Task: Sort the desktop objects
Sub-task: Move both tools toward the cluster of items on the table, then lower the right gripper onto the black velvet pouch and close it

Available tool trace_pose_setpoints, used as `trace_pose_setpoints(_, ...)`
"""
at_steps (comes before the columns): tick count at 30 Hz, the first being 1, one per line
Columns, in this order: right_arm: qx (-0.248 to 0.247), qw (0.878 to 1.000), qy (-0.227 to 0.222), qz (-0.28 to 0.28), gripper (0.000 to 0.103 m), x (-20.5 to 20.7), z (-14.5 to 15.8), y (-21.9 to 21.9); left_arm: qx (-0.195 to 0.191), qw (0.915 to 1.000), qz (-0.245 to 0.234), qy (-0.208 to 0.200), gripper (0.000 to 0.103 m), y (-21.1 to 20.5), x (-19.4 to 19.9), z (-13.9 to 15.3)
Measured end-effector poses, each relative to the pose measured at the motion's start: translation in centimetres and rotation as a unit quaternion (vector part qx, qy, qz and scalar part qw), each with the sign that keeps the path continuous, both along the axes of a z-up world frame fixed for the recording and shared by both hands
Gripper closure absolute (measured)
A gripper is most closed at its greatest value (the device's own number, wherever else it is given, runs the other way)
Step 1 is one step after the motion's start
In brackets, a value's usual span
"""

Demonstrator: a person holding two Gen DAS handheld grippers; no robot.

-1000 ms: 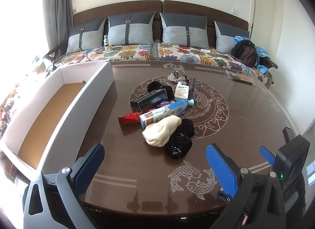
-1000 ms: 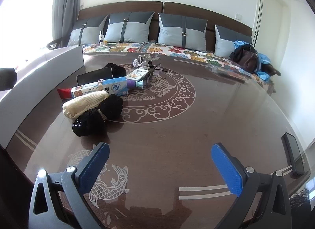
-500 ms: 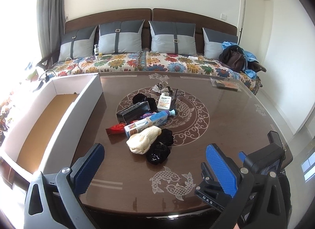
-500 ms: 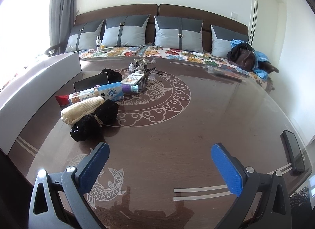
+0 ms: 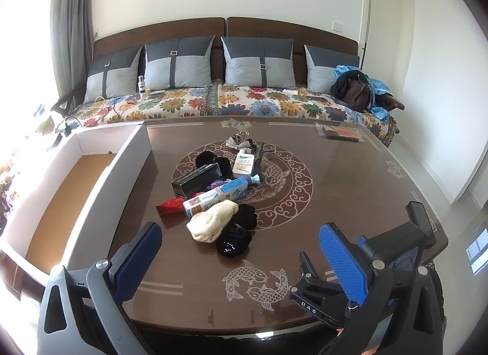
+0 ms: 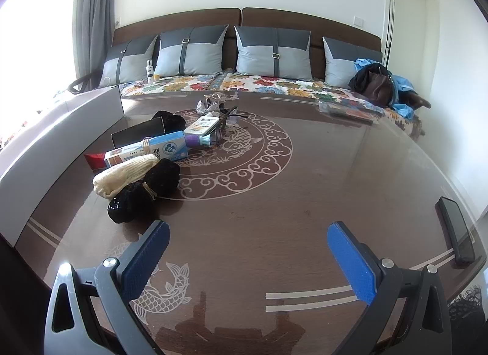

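A heap of small objects lies mid-table: a cream knitted piece (image 5: 213, 223) (image 6: 125, 173), black fabric bundles (image 5: 235, 242) (image 6: 143, 196), a blue-white box (image 5: 215, 196) (image 6: 149, 150), a red packet (image 5: 169, 206), a black case (image 5: 196, 181) and a white tube (image 5: 243, 164) (image 6: 202, 124). My left gripper (image 5: 241, 259) hovers open above the near table edge, well short of the heap. My right gripper (image 6: 248, 259) is open too, low over the table, right of the heap. Neither holds anything.
An open white cardboard box (image 5: 100, 178) (image 6: 61, 129) stands on the table's left side. A phone (image 6: 457, 230) lies at the right edge. A flat packet (image 5: 340, 133) sits at the far right corner. A sofa (image 5: 244, 98) with cushions runs behind the table.
The left gripper has pulled back and risen, so the heap looks smaller and farther. The right gripper has drifted only slightly. Both stay open.
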State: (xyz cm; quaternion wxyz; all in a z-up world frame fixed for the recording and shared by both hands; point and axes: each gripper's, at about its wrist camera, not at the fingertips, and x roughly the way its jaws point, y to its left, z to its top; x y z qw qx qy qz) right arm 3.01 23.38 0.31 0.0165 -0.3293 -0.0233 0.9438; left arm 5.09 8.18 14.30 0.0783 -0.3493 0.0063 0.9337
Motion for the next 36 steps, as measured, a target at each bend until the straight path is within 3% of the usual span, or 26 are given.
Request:
trace_pose_setpoints(5, -0.001, 1.0, 0.0, 0.001, 0.0, 0.0, 0.0, 0.0, -0.006, 0.9999, 0.003, -0.013, 0.0, -1.3, -0.4, -1.3)
trace_pose_setpoints(8, 0.006, 1.0, -0.005, 0.006, 0.0, 0.0, -0.2, -0.3, -0.017, 0.9987, 0.018, -0.044, 0.0, -3.8, -1.5, -4.7)
trace_pose_setpoints(14, 0.005, 0.999, -0.017, 0.027, 0.0, -0.3, -1.0, -1.3, 0.023, 0.9904, 0.043, -0.129, 0.0, -10.3, -5.0, -12.1)
trace_pose_setpoints(17, 0.013, 0.999, -0.019, 0.044, 0.0, -0.7, -1.3, -2.5, 0.035, 0.9894, 0.052, -0.131, 0.0, -11.9, -5.4, -13.6)
trace_pose_setpoints(21, 0.02, 0.997, -0.027, 0.066, 0.0, -1.9, -1.4, -4.2, 0.002, 0.9913, 0.053, -0.12, 0.0, -11.8, -5.2, -15.6)
trace_pose_setpoints(24, 0.015, 0.996, -0.034, 0.086, 0.0, -3.1, -1.4, -5.7, -0.01, 0.9891, 0.049, -0.138, 0.0, -11.6, -5.4, -17.2)
trace_pose_setpoints(36, 0.047, 0.987, -0.051, 0.144, 0.0, -8.2, -1.7, -11.9, -0.022, 0.9879, 0.073, -0.135, 0.0, -12.5, -6.0, -18.3)
